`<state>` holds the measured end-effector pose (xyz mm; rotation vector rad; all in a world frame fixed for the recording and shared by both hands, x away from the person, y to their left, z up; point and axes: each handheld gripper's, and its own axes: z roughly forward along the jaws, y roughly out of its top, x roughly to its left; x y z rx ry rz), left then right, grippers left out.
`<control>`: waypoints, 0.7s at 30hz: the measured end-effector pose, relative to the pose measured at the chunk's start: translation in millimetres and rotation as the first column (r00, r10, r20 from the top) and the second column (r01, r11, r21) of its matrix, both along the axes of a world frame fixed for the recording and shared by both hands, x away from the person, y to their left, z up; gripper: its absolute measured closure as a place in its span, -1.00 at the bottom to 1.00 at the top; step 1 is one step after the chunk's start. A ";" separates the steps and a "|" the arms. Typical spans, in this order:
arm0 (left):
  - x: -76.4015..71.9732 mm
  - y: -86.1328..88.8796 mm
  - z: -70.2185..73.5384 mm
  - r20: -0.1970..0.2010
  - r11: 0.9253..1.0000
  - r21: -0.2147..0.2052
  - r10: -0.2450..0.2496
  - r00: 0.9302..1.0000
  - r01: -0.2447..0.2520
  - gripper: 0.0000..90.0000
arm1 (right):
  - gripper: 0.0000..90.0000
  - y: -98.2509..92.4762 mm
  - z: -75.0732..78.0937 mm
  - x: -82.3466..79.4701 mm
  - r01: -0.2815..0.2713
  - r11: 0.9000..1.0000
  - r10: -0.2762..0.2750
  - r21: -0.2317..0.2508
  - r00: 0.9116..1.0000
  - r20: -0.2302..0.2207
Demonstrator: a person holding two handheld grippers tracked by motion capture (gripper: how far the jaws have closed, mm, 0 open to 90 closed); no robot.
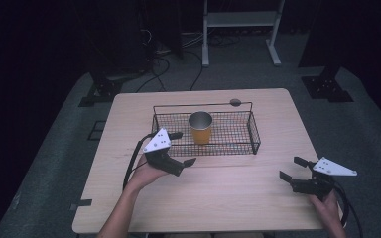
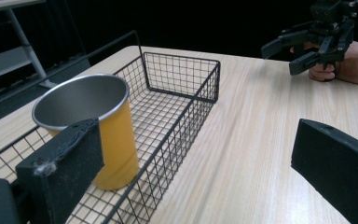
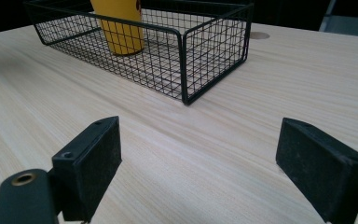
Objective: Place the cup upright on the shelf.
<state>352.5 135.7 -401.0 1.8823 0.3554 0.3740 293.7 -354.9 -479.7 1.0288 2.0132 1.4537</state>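
An orange cup (image 1: 200, 128) with a metal rim stands upright inside a black wire basket (image 1: 238, 147) at the table's middle. My left gripper (image 1: 183, 148) hovers at the basket's front left corner, open, with one jaw over the basket wall and the other over the table. In the left gripper view the cup (image 2: 106, 135) stands just past the left jaw, untouched, and the basket (image 2: 200, 95) runs away to the right. My right gripper (image 1: 292, 168) rests open near the front right of the table, far from the basket (image 3: 205, 56) and cup (image 3: 120, 29). My right gripper (image 2: 292, 55) also appears across the table.
The wooden table (image 1: 228, 198) has bare room in front of the basket and on both sides. A round hole (image 1: 235, 102) lies near the far edge. A white metal stand (image 1: 240, 29) and cables lie on the floor behind.
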 end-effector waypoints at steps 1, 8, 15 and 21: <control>-1.7 0.8 -2.0 -0.001 1.000 -0.005 0.001 1.000 -0.001 -0.96 | -0.71 0.0 0.0 0.0 0.000 1.000 0.000 -0.001 1.000 0.000; -10.8 3.1 -9.3 -0.004 1.000 -0.010 0.005 1.000 -0.005 -0.96 | -0.71 0.0 0.0 0.0 0.001 1.000 -0.001 -0.001 1.000 -0.002; -18.5 5.6 -14.2 -0.004 1.000 -0.018 0.014 1.000 -0.014 -0.96 | -0.71 0.1 0.0 -0.1 0.000 1.000 0.000 -0.003 1.000 -0.001; -25.6 9.7 -18.0 -0.003 0.999 -0.029 0.020 1.000 -0.020 -0.96 | -0.71 -0.5 -0.1 0.1 0.001 1.000 -0.001 0.001 1.000 0.000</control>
